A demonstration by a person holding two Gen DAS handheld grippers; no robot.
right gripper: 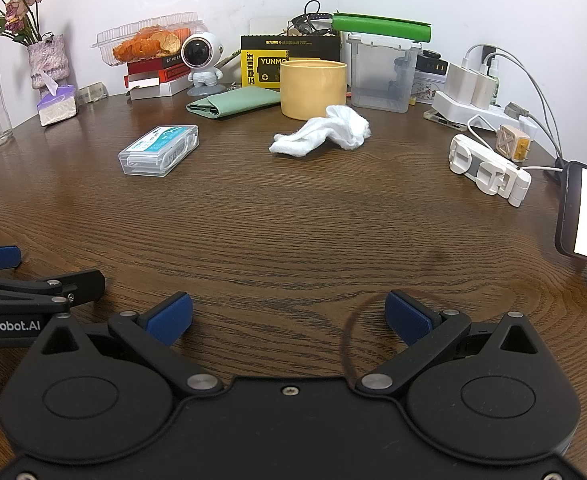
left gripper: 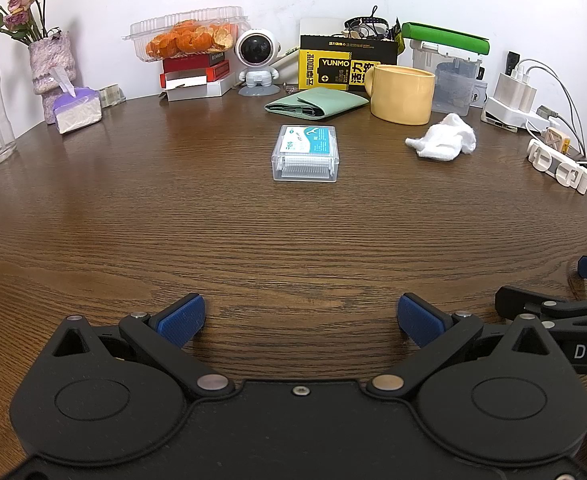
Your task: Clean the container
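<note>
Both the left hand-held gripper point(left gripper: 300, 318) and the right hand-held gripper point(right gripper: 289, 314) stand wide open, holding nothing, low over the wooden surface point(left gripper: 253, 232). The clear container point(left gripper: 306, 153) lies flat mid-surface, well ahead. A white cloth point(right gripper: 325, 131) lies near the yellow mug point(right gripper: 313, 88).

You've got bare wooden table point(left gripper: 293, 240) straight ahead of both open grippers, so 12 o'clock is wide open up to the clear floss box point(left gripper: 305, 153). From the right wrist view, the white cloth point(right gripper: 325, 130) sits at 12 just in front of the yellow mug point(right gripper: 313, 88). A phone point(right gripper: 585, 216) crowds 3 o'clock, the white clip point(right gripper: 489, 170) 2.
</note>
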